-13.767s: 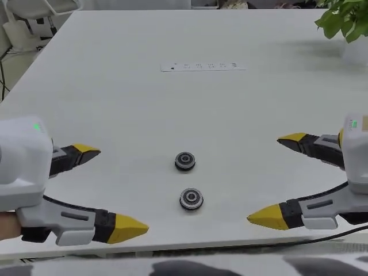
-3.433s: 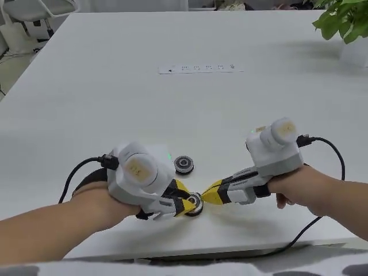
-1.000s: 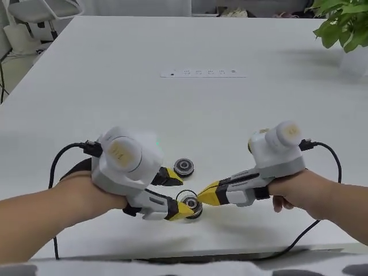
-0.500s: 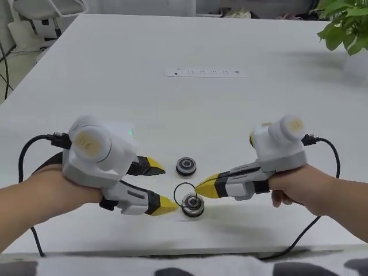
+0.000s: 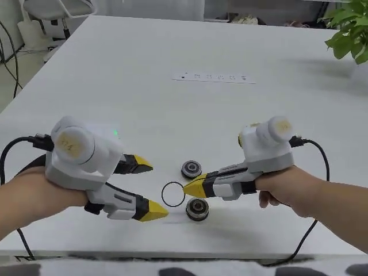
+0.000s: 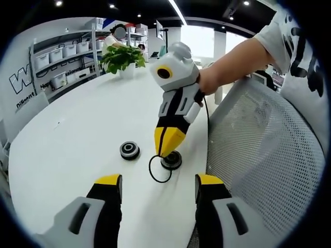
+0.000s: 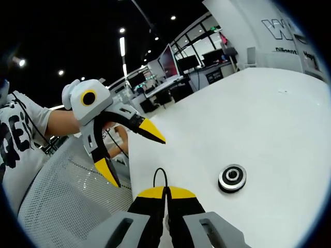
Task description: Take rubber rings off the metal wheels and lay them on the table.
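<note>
One rubber ring (image 5: 163, 195) hangs as a thin black loop from the clenched tips of the right tool (image 5: 187, 188), just left of the near wheel (image 5: 197, 209). That wheel looks bare, while the far wheel (image 5: 191, 169) wears a dark band. I cannot tell whether the loop's low edge touches the surface (image 5: 172, 109).

The step in hand appears to be laying the ring down. To do it well, I would lower the right tool until the loop rests flat on bare surface left of both wheels, then let the tips part slowly, so the rubber does not spring or cling to a yellow tip. The left tool (image 5: 150, 188) stands released, jaws wide, near the ring on the left, and should stay apart from it.

Beyond the surface, a large "W" can be read on a wall in both gripper views; the smaller line under it is too blurred to read. Dark print on the person's shirt (image 7: 15, 134) is cut off.
</note>
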Demonstrator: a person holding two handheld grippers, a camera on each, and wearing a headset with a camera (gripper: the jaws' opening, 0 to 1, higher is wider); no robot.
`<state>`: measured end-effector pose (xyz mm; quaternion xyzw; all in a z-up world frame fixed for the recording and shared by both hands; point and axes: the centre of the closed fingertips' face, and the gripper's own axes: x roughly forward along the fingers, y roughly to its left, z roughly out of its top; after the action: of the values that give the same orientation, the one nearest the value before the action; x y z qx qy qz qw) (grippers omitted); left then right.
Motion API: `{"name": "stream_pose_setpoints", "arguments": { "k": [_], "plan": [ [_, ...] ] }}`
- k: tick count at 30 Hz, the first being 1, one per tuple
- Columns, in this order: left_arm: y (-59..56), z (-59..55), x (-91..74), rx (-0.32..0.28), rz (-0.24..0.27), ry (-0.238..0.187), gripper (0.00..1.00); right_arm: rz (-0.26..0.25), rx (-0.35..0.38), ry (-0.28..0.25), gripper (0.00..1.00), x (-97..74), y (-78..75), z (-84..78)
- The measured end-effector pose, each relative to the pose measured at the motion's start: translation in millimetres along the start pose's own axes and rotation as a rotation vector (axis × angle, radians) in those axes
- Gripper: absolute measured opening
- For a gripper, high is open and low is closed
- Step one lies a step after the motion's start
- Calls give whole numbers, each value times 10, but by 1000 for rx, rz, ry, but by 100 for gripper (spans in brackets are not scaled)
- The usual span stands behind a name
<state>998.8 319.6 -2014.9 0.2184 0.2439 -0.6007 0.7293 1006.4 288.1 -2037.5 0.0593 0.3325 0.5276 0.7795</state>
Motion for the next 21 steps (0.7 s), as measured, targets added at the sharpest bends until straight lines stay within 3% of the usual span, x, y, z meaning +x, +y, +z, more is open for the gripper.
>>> {"name": "stream_pose_setpoints", "arguments": {
  "k": [14,21],
  "plan": [
    [43,-129,-104,-39,25,16,63,-102,1,-4,0,140,-159,-19],
    [43,-150,-116,-45,28,18,63,-153,-25,30,0,170,-234,-106]
  ]
}}
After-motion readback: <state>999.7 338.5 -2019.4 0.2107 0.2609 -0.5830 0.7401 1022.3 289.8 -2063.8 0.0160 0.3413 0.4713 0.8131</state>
